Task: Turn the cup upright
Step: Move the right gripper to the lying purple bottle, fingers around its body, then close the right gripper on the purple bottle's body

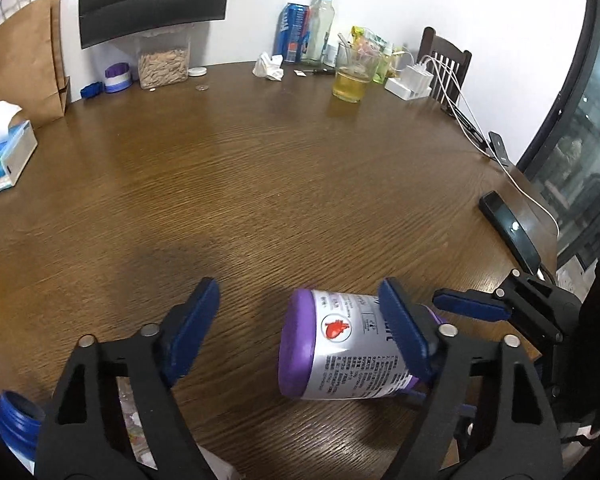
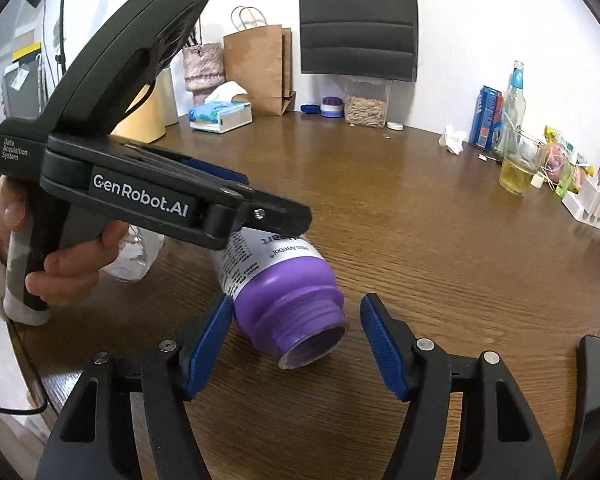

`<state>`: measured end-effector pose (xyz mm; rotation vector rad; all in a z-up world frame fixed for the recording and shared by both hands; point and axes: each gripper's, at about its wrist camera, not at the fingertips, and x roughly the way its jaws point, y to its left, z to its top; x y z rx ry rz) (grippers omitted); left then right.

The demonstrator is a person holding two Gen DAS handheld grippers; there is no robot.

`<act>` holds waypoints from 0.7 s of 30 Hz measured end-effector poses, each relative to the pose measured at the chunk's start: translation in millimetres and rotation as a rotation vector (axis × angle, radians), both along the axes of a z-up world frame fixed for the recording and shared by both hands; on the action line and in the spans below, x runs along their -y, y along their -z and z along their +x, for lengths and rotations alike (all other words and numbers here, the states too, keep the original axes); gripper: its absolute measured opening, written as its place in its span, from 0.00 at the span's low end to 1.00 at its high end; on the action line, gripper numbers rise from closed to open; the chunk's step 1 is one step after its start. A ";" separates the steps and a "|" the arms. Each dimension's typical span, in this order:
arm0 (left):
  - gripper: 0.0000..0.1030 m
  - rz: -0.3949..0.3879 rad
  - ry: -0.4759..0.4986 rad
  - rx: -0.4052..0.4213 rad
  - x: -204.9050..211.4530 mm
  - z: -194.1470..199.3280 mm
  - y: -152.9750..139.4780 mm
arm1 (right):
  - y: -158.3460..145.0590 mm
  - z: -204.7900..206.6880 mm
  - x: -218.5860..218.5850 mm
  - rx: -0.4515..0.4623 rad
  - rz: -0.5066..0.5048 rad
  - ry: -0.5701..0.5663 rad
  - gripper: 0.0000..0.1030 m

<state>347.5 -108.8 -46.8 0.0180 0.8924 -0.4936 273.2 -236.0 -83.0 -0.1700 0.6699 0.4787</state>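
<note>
On table (image 1: 260,168), cup (image 2: 284,304) lies sideways, mouth facing spread right tool (image 2: 296,344).

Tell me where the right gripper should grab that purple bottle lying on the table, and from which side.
Probably the threaded neck. The purple bottle lies on its side with its open mouth facing the right gripper, whose open jaws already flank the neck. Come straight in along the table from the mouth end and close across the narrow neck; the label body looks wider and slicker.

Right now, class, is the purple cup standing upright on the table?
No, the purple cup lies on its side on the table, open mouth facing sideways.
</note>
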 end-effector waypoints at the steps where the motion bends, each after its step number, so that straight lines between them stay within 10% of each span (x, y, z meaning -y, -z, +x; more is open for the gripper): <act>1: 0.74 0.000 -0.001 0.007 -0.6 -0.4 -1.3 | 0.0 1.4 1.7 -0.001 -0.004 0.026 0.69; 11: 0.74 0.014 0.019 0.029 -9.0 -5.9 -3.9 | 5.4 36.9 35.2 -0.108 0.154 0.216 0.69; 21: 0.75 0.245 0.203 0.024 47.3 1.0 3.7 | 4.9 30.3 71.7 -0.129 0.294 0.302 0.69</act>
